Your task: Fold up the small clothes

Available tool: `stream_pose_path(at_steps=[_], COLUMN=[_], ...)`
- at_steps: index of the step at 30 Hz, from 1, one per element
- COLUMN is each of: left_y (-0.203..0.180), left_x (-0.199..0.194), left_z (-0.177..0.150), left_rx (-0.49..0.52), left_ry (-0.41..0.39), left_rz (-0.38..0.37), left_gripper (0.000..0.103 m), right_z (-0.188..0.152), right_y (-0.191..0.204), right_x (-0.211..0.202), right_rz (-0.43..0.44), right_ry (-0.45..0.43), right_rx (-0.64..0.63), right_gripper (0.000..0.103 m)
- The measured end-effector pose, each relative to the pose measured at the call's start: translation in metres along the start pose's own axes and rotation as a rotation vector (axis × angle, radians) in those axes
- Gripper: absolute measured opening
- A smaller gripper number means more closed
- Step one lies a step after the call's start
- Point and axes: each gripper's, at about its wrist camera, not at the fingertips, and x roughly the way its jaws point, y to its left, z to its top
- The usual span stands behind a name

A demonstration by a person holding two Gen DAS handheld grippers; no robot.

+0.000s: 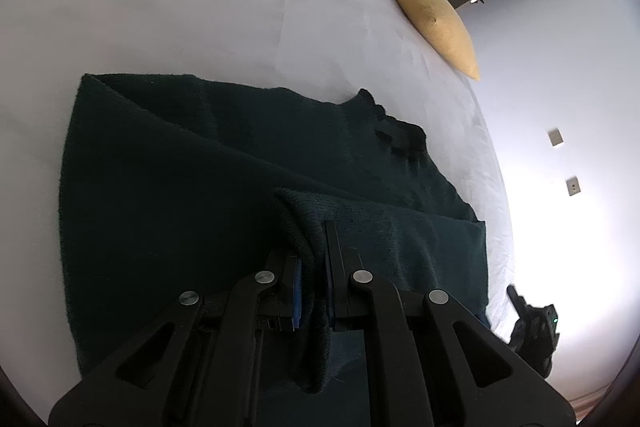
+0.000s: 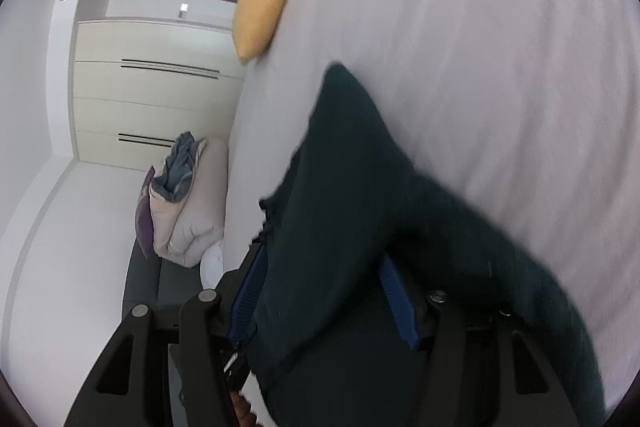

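A dark green knitted garment (image 1: 180, 195) lies spread on the white bed (image 1: 200, 7). My left gripper (image 1: 314, 251) is shut on a ribbed edge of it, and a fold of knit hangs between the blue pads. The right gripper shows small at the bed's right edge in the left wrist view (image 1: 532, 323). In the right wrist view the same garment (image 2: 352, 195) fills the space between the blue pads of my right gripper (image 2: 324, 279). The pads stand wide apart with the cloth draped over them, so its grip is unclear.
A yellow cushion (image 1: 434, 15) lies at the far edge of the bed; it also shows in the right wrist view (image 2: 266, 3). A pile of bedding and blue cloth (image 2: 180, 195) sits on a dark bench beside the bed. White drawers (image 2: 160, 95) stand behind.
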Motion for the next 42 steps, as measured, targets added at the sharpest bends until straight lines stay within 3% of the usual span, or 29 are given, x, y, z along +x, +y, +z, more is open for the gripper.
stream_pose_path(at_steps=[3,10,16,20,25,27,30,33,36,41,42], left_y=[0.002,0.012,0.003,0.012,0.014,0.014,0.018,0.023,0.029,0.04,0.039], left_x=[0.002,0.012,0.012,0.015,0.018,0.021,0.021,0.023,0.025,0.029,0.029], left_z=[-0.004,-0.008,-0.005,-0.008,-0.011,-0.011,-0.014,-0.015,-0.016,-0.019,-0.02], left_rx=[0.005,0.0,0.06,0.025,0.028,0.032,0.034,0.026,0.025,0.018,0.025], left_ry=[-0.002,-0.004,-0.021,-0.022,-0.027,-0.028,-0.032,-0.033,-0.04,-0.052,-0.057], left_rz=[0.002,-0.012,0.03,0.002,-0.002,0.001,-0.008,-0.026,-0.044,-0.084,-0.079], left_gripper=[0.007,0.007,0.007,0.008,0.009,0.01,0.01,0.011,0.011,0.012,0.012], right_z=[0.012,0.017,0.016,0.018,0.011,0.01,0.022,0.047,0.072,0.104,0.105], right_y=[-0.001,-0.021,-0.016,-0.016,-0.012,0.0,0.021,0.034,0.038,0.022,0.013], right_x=[0.002,0.0,0.0,-0.003,-0.029,-0.045,-0.054,-0.036,0.001,0.061,0.067], right_rz=[-0.015,0.004,-0.048,-0.064,-0.103,-0.113,-0.059,-0.02,0.012,-0.031,-0.052], right_ry=[-0.026,-0.01,-0.011,0.019,0.046,0.018,-0.017,0.001,0.096,0.195,0.213], right_rx=[-0.019,-0.009,-0.094,-0.094,-0.075,-0.11,-0.172,-0.203,-0.2,-0.161,-0.136], right_gripper=[0.06,0.034,0.034,0.034,0.042,0.044,0.05,0.052,0.052,0.056,0.051])
